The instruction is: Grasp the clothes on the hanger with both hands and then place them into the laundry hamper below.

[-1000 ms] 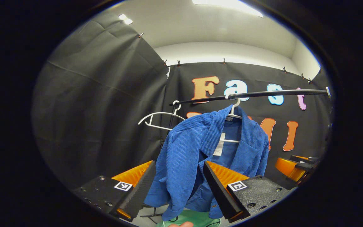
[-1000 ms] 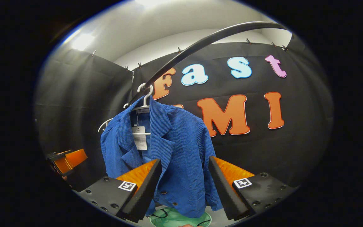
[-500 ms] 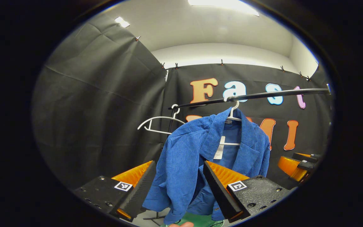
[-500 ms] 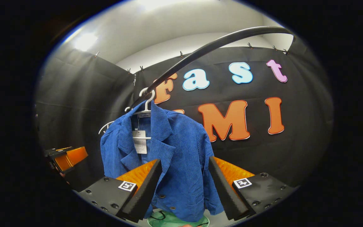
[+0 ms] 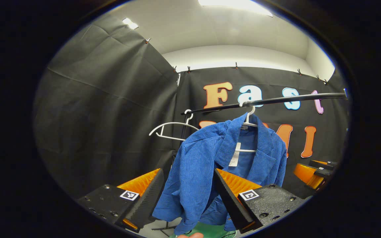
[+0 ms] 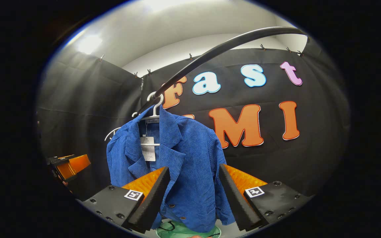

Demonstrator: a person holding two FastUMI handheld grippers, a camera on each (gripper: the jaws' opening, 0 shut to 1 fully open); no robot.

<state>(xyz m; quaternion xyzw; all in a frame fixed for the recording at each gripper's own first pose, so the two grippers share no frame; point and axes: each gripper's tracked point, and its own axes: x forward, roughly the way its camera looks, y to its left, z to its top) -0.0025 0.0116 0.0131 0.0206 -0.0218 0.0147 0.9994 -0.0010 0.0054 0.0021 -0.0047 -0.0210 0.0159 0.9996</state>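
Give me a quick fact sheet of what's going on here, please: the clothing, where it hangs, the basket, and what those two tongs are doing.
garment: blue corduroy jacket, on a white hanger
rail: black bar; spare empty hanger beside the jacket
hamper: green hamper below the jacket
left tongs: open, jacket's sleeve side framed between them
right tongs: open, jacket's front hem framed between them
grasp: not made yet

Empty white hanger (image 5: 170, 130) hooked near left end of black rail (image 5: 266, 100); ceiling light (image 5: 235, 3) overhead.
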